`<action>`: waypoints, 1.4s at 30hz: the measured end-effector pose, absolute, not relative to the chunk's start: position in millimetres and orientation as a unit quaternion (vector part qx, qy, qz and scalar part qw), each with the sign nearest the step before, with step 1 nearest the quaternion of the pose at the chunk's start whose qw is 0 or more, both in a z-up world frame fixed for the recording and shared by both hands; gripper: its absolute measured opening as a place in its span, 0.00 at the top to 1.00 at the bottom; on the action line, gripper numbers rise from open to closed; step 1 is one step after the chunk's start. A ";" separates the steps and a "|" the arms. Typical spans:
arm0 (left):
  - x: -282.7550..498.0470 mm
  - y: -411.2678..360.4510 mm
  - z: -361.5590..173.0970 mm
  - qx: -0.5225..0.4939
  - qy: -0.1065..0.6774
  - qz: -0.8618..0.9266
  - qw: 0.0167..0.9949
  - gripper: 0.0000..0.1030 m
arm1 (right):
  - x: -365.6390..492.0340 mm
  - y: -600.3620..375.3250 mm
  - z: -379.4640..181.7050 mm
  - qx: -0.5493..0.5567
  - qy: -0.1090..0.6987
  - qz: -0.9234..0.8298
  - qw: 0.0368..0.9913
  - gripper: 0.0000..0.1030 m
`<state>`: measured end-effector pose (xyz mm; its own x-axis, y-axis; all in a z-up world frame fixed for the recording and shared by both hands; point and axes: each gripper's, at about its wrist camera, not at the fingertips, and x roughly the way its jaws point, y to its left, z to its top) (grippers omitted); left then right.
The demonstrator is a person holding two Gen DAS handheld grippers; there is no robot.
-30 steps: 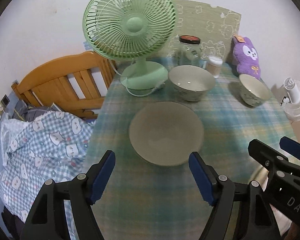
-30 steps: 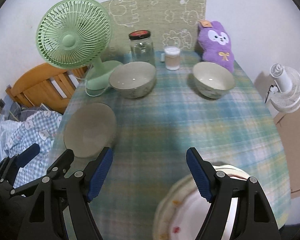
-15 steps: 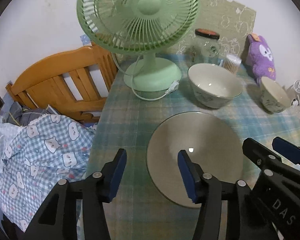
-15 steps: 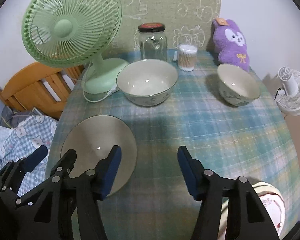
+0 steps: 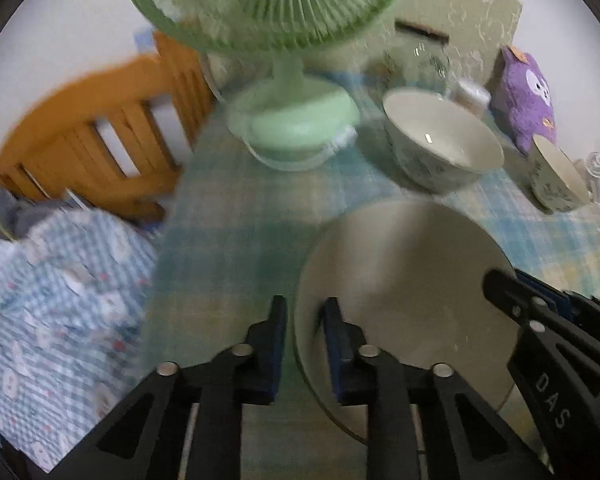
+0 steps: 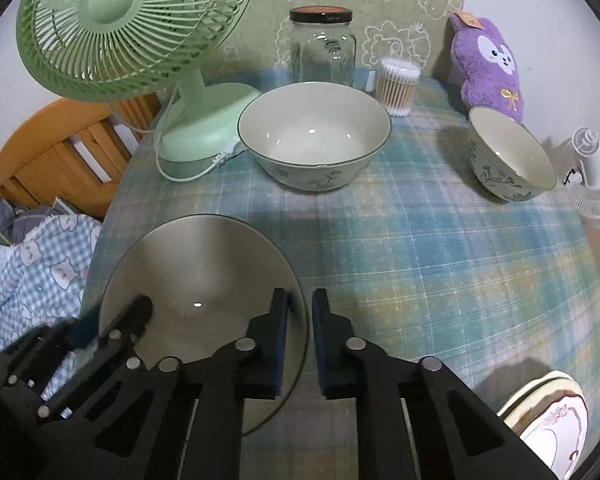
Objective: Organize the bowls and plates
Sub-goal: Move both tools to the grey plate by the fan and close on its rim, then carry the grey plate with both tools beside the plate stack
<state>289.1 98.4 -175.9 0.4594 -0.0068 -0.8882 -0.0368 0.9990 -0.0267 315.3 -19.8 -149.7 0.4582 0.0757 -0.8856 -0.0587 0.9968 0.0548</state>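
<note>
Covering the table, a plaid cloth [image 6: 440,248] is seen; on it a grey plate [image 6: 204,264] is clamped at opposite rim edges by the left gripper [image 5: 303,332] and right gripper [image 6: 300,328], jaws just closed. Two bowls [image 6: 314,128] stand beyond.

Your left gripper [image 5: 303,334] and right gripper [image 6: 300,330] have just closed, each now clamping an opposite rim of the grey plate [image 6: 204,276], lower frame.
</note>
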 end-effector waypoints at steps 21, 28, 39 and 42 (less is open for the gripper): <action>252.1 79.3 -158.9 0.003 0.500 -0.016 0.866 0.91 | 274.0 -31.7 -135.9 0.002 0.523 0.016 0.852 0.87; 208.9 59.3 -144.8 0.002 0.485 -0.010 0.875 0.91 | 231.1 -50.1 -121.9 -0.002 0.519 0.024 0.854 0.87; 146.1 31.4 -154.2 -0.006 0.486 0.024 0.874 0.91 | 168.3 -78.9 -131.1 0.000 0.525 0.049 0.850 0.87; 131.8 26.5 -158.1 -0.008 0.486 0.035 0.873 0.91 | 152.8 -83.3 -135.7 -0.001 0.525 0.060 0.849 0.87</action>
